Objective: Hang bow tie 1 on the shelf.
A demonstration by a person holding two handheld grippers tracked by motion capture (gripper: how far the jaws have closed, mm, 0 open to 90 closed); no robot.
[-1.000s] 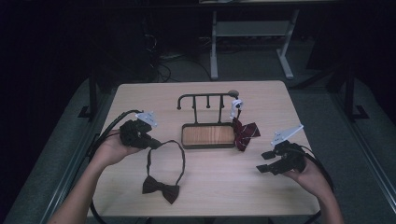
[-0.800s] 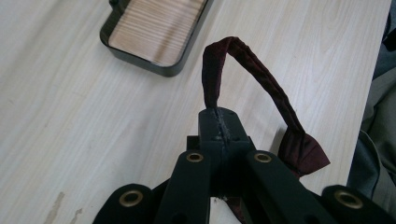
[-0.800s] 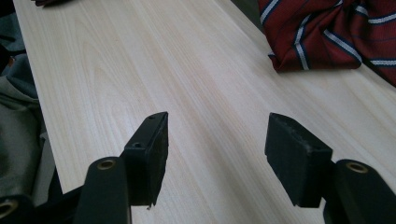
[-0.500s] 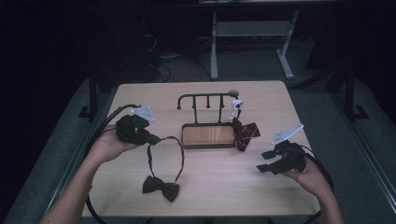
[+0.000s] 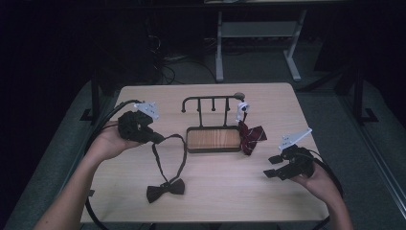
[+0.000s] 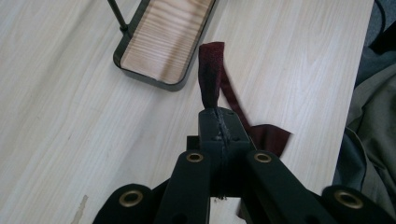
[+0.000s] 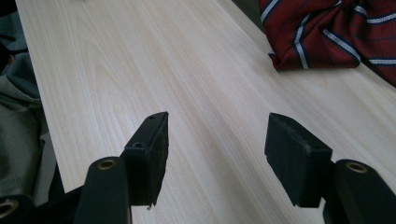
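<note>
Dangling from the clamped left claw (image 5: 158,139), bow tie (image 5: 165,188), knot down on table (image 5: 215,191).

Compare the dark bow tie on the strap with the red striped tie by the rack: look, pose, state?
The dark plain bow tie lies on the table, its strap pinched in the shut left gripper; the red striped tie hangs from the black metal rack, untouched. The bow tie's strap spreads in an open loop; the striped tie is bunched. Both are fabric neckwear.
</note>
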